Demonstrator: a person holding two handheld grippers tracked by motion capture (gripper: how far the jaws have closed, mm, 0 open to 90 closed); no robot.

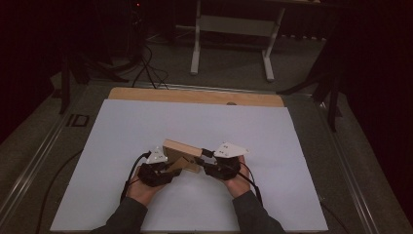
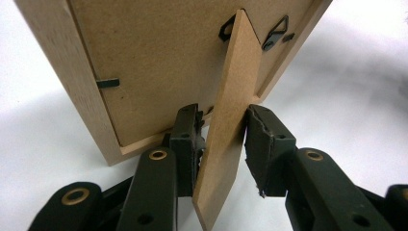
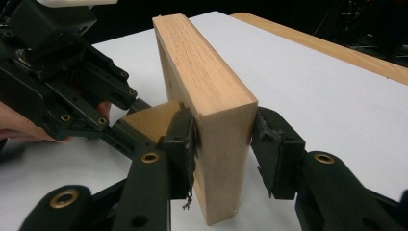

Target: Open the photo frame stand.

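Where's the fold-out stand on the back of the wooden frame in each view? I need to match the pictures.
High view: the stand sits low-centre, under the wooden frame, by the left hand-held gripper.
Left gripper view: centre, a slanted board between the jaws.
Right gripper view: left of centre, a tan corner behind the frame's edge.
Shared landmark: the frame, standing on the white sheet.

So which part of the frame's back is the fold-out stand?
On the white sheet, find the wooden picture frame standing between both hand-held grippers. On its brown backboard, the stand is the thin fibreboard strip jutting outward edge-on, unlike the small flat black clips.
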